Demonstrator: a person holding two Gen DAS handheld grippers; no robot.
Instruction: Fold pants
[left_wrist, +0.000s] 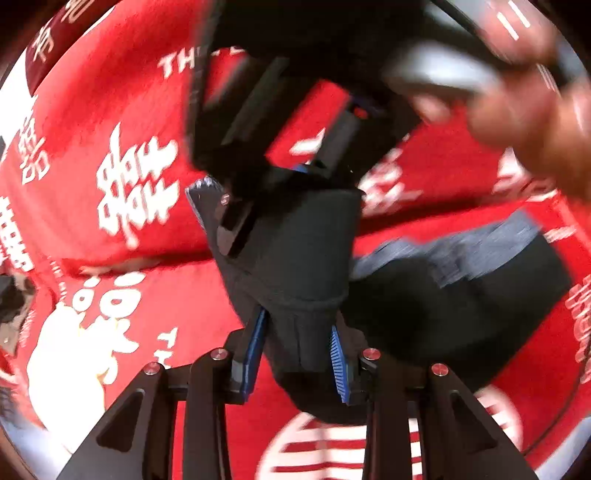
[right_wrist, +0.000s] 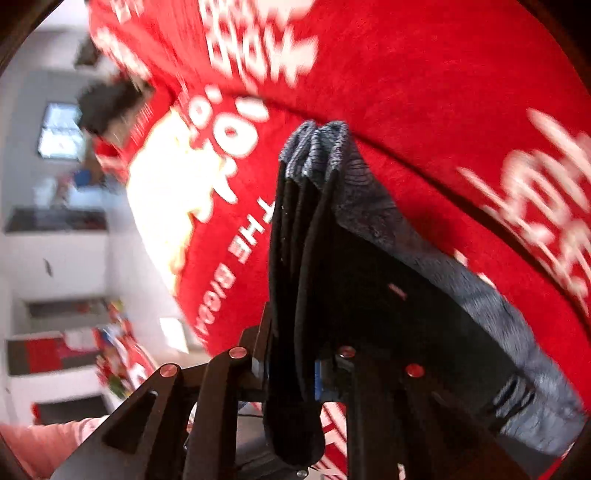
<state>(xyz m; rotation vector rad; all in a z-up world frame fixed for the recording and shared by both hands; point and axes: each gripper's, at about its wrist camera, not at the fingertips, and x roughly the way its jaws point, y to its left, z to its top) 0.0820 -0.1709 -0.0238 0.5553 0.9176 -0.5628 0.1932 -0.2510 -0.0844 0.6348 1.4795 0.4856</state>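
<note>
Left wrist view: the left gripper (left_wrist: 298, 354), at lower centre of the frame, pinches a bunched fold of the dark pants (left_wrist: 291, 258) between its blue-padded fingers (left_wrist: 338, 363); the cloth rises straight ahead of the claw toward mid-frame, its long axis running up and slightly left, while a second lobe of the same garment, edged with a grey waistband (left_wrist: 461, 251), trails toward the right of the frame over the red printed cloth (left_wrist: 92, 110); the right gripper (left_wrist: 236, 218) reaches down from the upper centre and meets the top of the held fold, its jaws too blurred and dark to read here; a hand (left_wrist: 532, 122) shows blurred at upper right. Right wrist view: the right gripper (right_wrist: 295, 373), at lower centre, is pressed together on several stacked layers of the pants (right_wrist: 295, 258); the layers stand upright from the claw toward the upper middle of the frame, and the waistband (right_wrist: 424, 251) slopes away toward the lower right, hanging clear of the red cloth (right_wrist: 424, 74) behind; both claws hold the same garment close together, so the coming fold likely turns on which end is lowered to the surface first.
</note>
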